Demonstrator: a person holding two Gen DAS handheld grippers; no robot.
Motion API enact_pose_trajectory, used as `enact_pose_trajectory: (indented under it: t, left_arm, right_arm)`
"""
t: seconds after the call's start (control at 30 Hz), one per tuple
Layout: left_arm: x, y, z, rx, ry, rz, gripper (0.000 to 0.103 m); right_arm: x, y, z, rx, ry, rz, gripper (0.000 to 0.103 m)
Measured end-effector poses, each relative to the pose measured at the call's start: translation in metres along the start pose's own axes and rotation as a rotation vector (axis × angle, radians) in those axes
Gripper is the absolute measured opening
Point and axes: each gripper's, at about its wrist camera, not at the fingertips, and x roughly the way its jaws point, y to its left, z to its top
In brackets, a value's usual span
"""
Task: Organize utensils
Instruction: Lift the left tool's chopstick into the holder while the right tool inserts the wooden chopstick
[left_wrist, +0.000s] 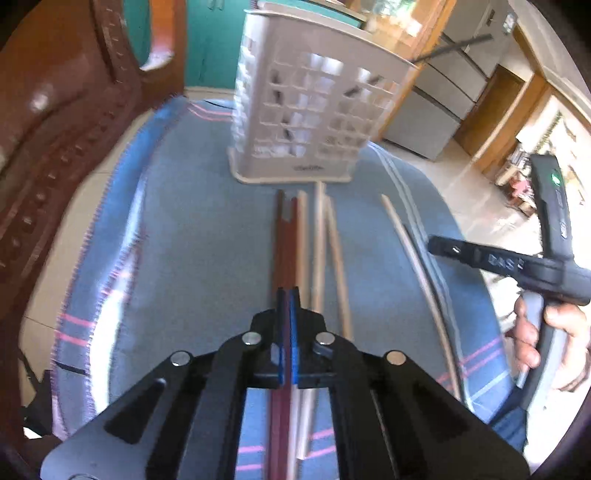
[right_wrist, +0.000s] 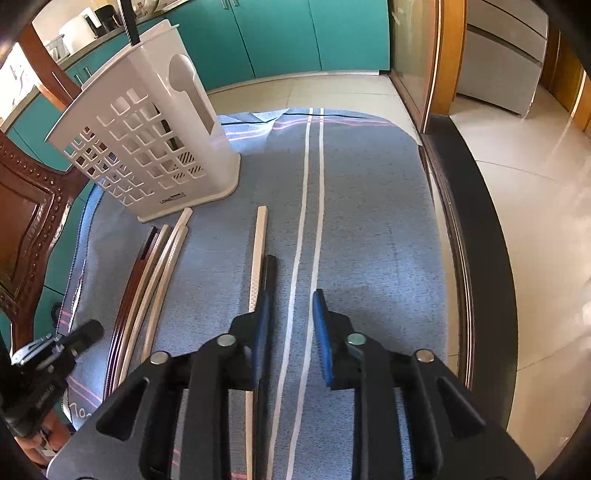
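My left gripper (left_wrist: 287, 297) is shut on a pair of dark red chopsticks (left_wrist: 286, 240) that lie on the blue cloth (left_wrist: 192, 229), pointing toward the beige slotted utensil holder (left_wrist: 306, 110). Several beige chopsticks (left_wrist: 334, 251) lie just right of them, and one more (left_wrist: 413, 251) lies apart further right. In the right wrist view my right gripper (right_wrist: 291, 317) stands open over the cloth's white stripes (right_wrist: 314, 184), nothing between its pads. A black chopstick (right_wrist: 269, 273) and a beige one (right_wrist: 258, 251) lie along its left finger. The holder (right_wrist: 147, 140) stands at the upper left.
A carved brown wooden chair (left_wrist: 55, 129) stands close on the left of the table. The table's dark edge (right_wrist: 472, 221) runs along the right, with tiled floor beyond. A hand (left_wrist: 546, 332) holds the right gripper (left_wrist: 436, 247). Teal cabinets (right_wrist: 295, 37) stand behind.
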Motion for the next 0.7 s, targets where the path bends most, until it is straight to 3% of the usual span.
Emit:
enact_pose_trajectory:
  t: [0.03,0.07,0.13,0.33,0.43,0.5,0.6,0.7]
  left_arm:
    - [0.001,0.002,0.001,-0.012,0.001,0.011,0.023]
    - [0.003,0.005,0.004,-0.029,0.002,0.017,0.026]
    - [0.01,0.005,0.021,-0.042,-0.008,0.025,0.027]
    - [0.046,-0.007,0.074,0.051,0.01,0.053,0.027]
    - [0.07,-0.011,0.075,0.082,0.076,0.081,0.025]
    - [0.072,-0.013,0.073,0.096,0.065,0.102,0.024]
    - [0.072,-0.012,0.073,0.098,0.082,0.181,0.007]
    - [0.069,0.005,0.069,0.07,0.092,0.196,0.007]
  right_arm:
    - [0.001,0.001,0.0,-0.003,0.001,-0.004,0.028]
    - [0.003,0.003,0.0,-0.006,0.004,-0.009,0.029]
    - [0.005,0.004,0.001,-0.001,0.009,-0.015,0.029]
    - [0.009,0.007,0.009,0.023,0.003,-0.01,0.029]
    - [0.008,0.002,0.012,0.035,-0.007,-0.008,0.03]
    - [0.009,-0.004,0.014,0.045,-0.014,-0.025,0.031]
    - [0.014,-0.014,0.019,0.063,-0.018,-0.045,0.031]
    - [0.018,-0.021,0.023,0.092,-0.015,-0.033,0.031]
